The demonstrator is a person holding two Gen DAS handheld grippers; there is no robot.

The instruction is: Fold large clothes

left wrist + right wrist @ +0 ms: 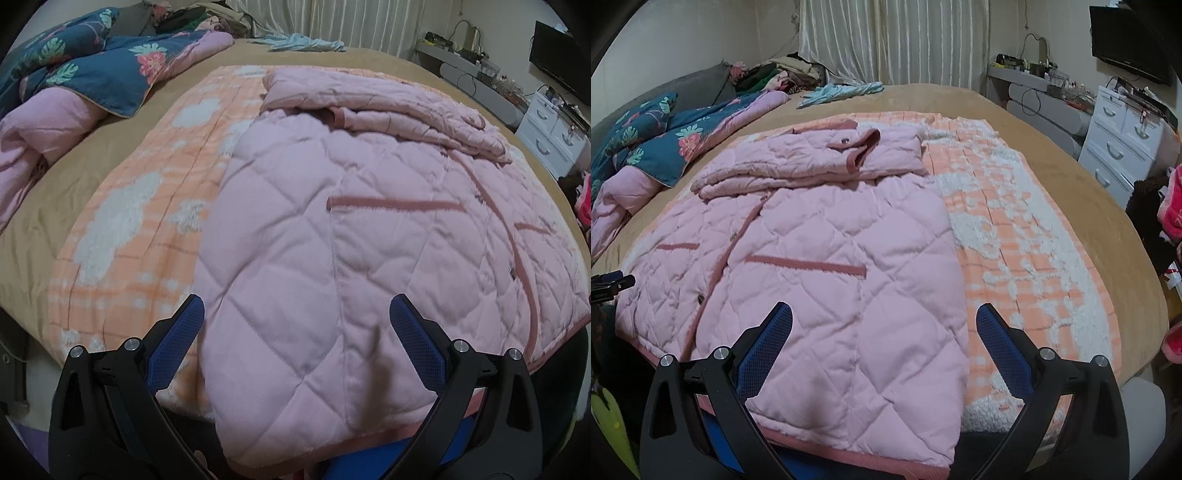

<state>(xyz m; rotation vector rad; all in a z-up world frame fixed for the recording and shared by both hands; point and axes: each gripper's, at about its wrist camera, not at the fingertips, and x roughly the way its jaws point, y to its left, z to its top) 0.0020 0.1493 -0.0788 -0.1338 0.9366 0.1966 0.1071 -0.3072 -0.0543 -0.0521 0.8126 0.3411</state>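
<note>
In the left wrist view a floral quilt [92,70] is heaped at ten o'clock, on the tan bed [74,162]. Right of it lies an orange-and-white blanket [147,206], and on that the pink quilted jacket [332,229] is spread flat — filling the centre out to three o'clock, with both sleeves folded across its top at one o'clock. The left gripper [296,323] hangs at six o'clock with its jaws wide apart and nothing between them, over the jacket's near hem.

In the right wrist view the jacket [820,240] runs from nine o'clock to the centre, the blanket [1015,229] bare to its right. The right gripper [884,326] is likewise spread wide and empty at six o'clock — straddling the jacket's right edge. White drawers [1119,147] stand at two o'clock.
</note>
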